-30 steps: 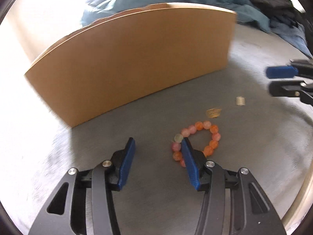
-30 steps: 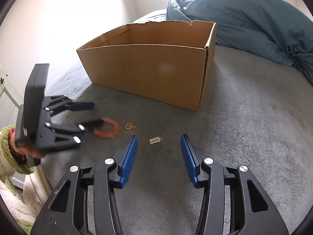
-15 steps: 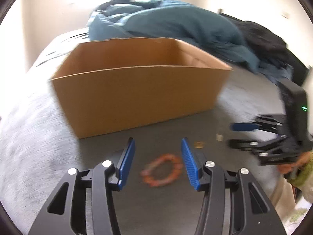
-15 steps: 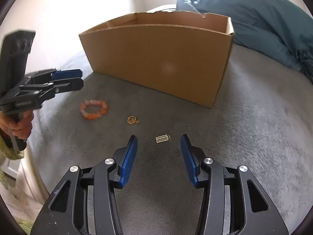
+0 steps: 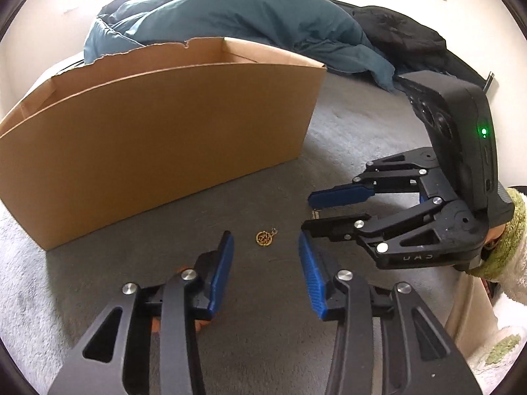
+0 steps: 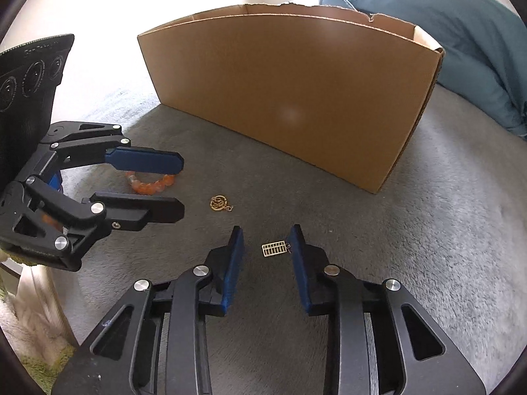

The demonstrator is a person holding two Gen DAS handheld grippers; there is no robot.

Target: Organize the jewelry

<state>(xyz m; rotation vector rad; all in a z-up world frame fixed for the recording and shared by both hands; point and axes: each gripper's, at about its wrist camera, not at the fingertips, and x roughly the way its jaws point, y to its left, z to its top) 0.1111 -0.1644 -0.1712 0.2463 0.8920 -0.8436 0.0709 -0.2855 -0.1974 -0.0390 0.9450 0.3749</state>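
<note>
A round gold pendant [image 5: 264, 237] lies on the grey blanket just ahead of my open left gripper [image 5: 266, 243]; it also shows in the right wrist view [image 6: 218, 202]. A small gold abacus charm [image 6: 273, 249] lies between the tips of my open right gripper [image 6: 266, 236], close to the right finger. An orange bead bracelet [image 6: 150, 182] lies under the left gripper's fingers, mostly hidden; only bits show in the left wrist view [image 5: 182, 269]. The open cardboard box [image 5: 158, 131] stands behind the jewelry. The right gripper also shows in the left wrist view [image 5: 308, 212].
A teal duvet [image 5: 230, 23] and a dark jacket [image 5: 402, 39] are heaped behind the box. The bed's edge runs at the near right [image 5: 467, 316] in the left wrist view. The left gripper shows at left in the right wrist view [image 6: 182, 186].
My left gripper has moved forward past the bracelet, so the pendant now lies ahead of it. My right gripper has come down closer, its tips now around the abacus charm.
</note>
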